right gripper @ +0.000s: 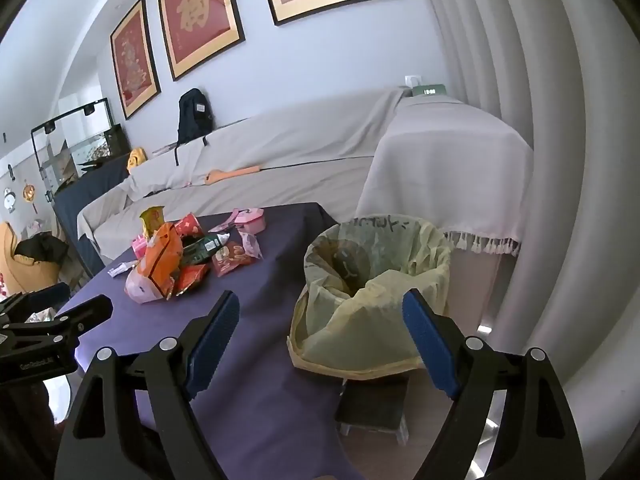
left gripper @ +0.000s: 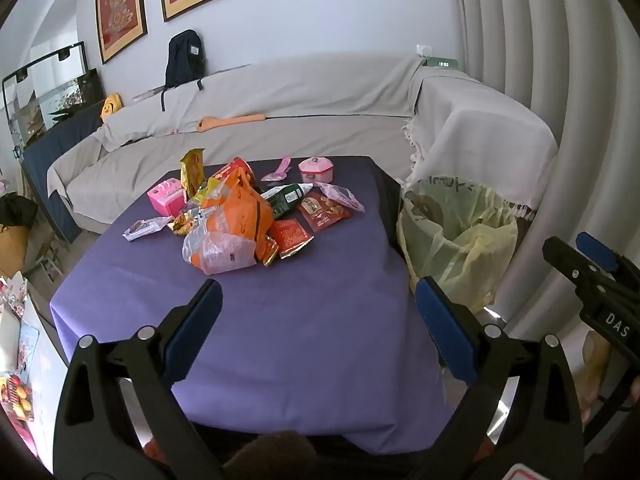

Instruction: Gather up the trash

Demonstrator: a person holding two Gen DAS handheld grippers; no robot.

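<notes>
left gripper [left gripper: 318, 320] spread | right gripper [right gripper: 320, 334] spread | crinkly wrappers [left gripper: 236, 216] heaped, purple cloth [left gripper: 304, 320] | bin [right gripper: 372, 264] plastic-lined

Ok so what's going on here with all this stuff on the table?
A person is holding two sets of tongs over a table with a purple cloth, about to clear trash. Both the left tongs and the right tongs are open and empty. A pile of wrappers sits untouched mid-table, with a few pink toys near it. A lined bin waits beside the table on the right; nothing has been picked up yet.
</notes>
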